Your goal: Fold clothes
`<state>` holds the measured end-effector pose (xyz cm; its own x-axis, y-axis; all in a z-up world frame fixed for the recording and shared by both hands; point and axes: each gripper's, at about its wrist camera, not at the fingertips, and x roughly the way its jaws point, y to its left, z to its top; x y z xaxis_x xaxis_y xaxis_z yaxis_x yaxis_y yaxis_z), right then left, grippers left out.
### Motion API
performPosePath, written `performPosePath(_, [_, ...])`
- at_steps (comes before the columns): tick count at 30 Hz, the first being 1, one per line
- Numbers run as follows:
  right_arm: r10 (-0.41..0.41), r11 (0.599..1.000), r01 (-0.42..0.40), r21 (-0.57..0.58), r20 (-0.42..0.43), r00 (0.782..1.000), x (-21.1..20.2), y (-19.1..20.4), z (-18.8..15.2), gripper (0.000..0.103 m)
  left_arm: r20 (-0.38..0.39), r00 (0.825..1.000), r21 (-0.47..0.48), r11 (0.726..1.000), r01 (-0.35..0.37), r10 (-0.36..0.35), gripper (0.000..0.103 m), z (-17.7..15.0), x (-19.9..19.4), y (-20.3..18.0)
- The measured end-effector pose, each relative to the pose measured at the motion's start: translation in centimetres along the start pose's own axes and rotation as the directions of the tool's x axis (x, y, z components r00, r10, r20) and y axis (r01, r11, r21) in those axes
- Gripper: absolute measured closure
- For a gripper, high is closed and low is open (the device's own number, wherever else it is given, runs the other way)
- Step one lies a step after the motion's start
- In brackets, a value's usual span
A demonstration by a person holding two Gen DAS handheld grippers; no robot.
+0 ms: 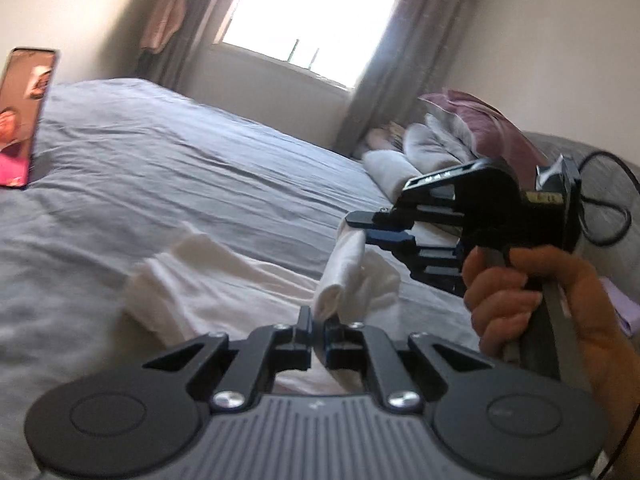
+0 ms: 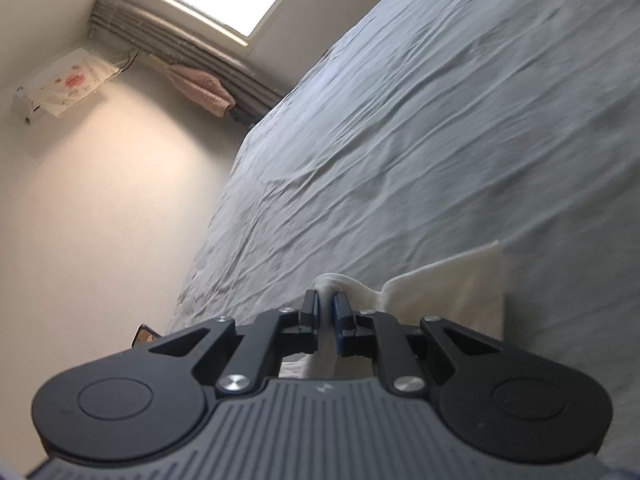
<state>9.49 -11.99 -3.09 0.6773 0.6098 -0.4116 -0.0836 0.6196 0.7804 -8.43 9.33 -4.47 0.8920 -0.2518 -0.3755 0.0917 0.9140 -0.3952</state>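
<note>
The bright rectangular phone screen (image 1: 25, 120) is clipped by the left edge of the left wrist view, the heap of pale and mauve bedding (image 1: 452, 136) far right is smeared soft, and the crumpled white cotton garment (image 1: 224, 276) vanishes under the gripper body.

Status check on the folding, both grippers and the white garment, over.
Left gripper shut on white garment. Right gripper shut on its bunched edge, lifted off the grey bed sheet. Rest of the garment rumpled on the bed. Nothing in the way.
</note>
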Motion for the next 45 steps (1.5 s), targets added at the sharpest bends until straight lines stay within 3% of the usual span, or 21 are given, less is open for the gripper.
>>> performPosePath(8, [0.028, 0.998, -0.029, -0.05, -0.017, 0.999, 3.4, 2.5, -1.8, 0.09, -0.001, 0.996, -0.082, 0.993, -0.086, 0.086, 0.098, 0.5, -1.0, 4.4])
performPosePath(18, [0.034, 0.995, -0.038, -0.087, -0.044, 0.998, 6.1, 4.7, -3.8, 0.09, -0.028, 0.994, -0.153, 0.982, -0.109, 0.106, 0.098, 0.7, -2.0, 7.1])
performPosePath(28, [0.012, 0.989, -0.027, -0.147, -0.106, 0.994, 9.6, 7.2, -5.5, 0.091, -0.036, 0.987, -0.129, 0.979, -0.161, 0.157, 0.092, 1.9, -2.7, 7.9])
performPosePath(29, [0.008, 0.989, -0.025, -0.148, -0.114, 0.993, 9.6, 7.3, -5.5, 0.09, -0.042, 0.987, -0.119, 0.98, -0.156, 0.152, 0.09, 2.4, -2.5, 8.0])
performPosePath(31, [0.01, 0.988, -0.026, -0.153, -0.102, 0.995, 8.8, 7.3, -5.2, 0.089, -0.053, 0.988, -0.1, 0.984, -0.147, 0.142, 0.066, 3.3, -2.1, 8.1])
performPosePath(32, [0.007, 0.987, -0.022, -0.159, -0.09, 0.996, 8.2, 7.3, -5.0, 0.089, -0.059, 0.989, -0.091, 0.986, -0.142, 0.137, 0.062, 3.7, -1.9, 8.2])
performPosePath(37, [-0.092, 0.977, 0.086, -0.196, -0.023, 0.996, 5.0, 5.7, -3.8, 0.087, -0.088, 0.99, -0.044, 0.992, -0.118, 0.114, 0.061, 6.1, -0.9, 8.6])
performPosePath(45, [-0.212, 0.954, 0.219, -0.204, 0.057, 0.976, 0.9, 2.3, -3.3, 0.087, -0.128, 0.989, -0.001, 0.997, -0.081, 0.08, 0.063, 8.3, 3.2, 7.8])
